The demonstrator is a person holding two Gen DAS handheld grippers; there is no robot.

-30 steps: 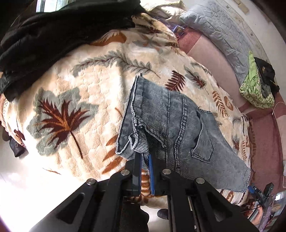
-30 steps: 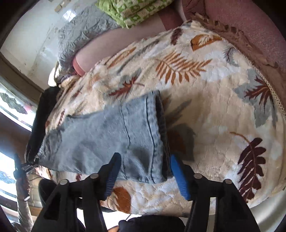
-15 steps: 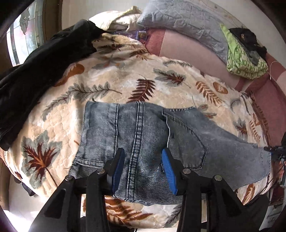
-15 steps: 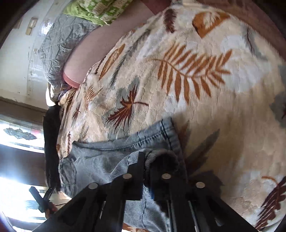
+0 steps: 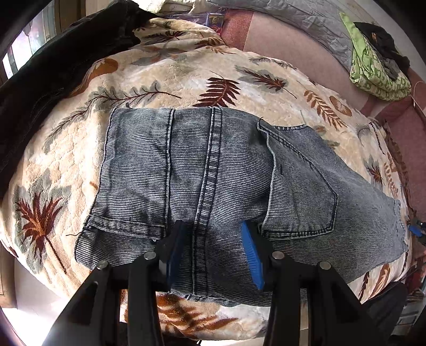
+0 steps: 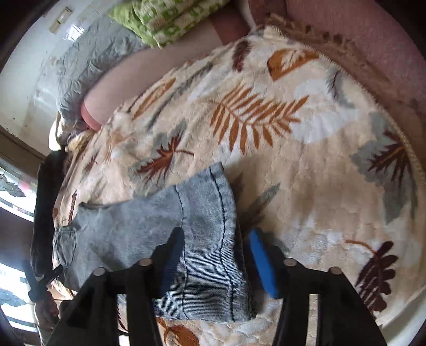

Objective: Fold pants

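Lying flat on the bed's leaf-print blanket [image 5: 186,71] is 1 pair of blue jeans [image 5: 218,170], folded over on itself, with 1 back pocket [image 5: 300,183] facing up. Along the far side of the bed sit 1 grey pillow [image 5: 300,16], 1 green patterned cloth [image 5: 372,71] and 1 black garment [image 5: 40,79]. There are 2 tools. The left tool [image 5: 213,255] hangs low over the near edge of the jeans at the thick seam, its 2 blue-padded fingers spread wide with nothing between them. The right tool [image 6: 215,262] hovers over the hem end of the jeans [image 6: 202,239], fingers likewise spread apart and empty, 1 above the cloth and 1 over the blanket just beside it.
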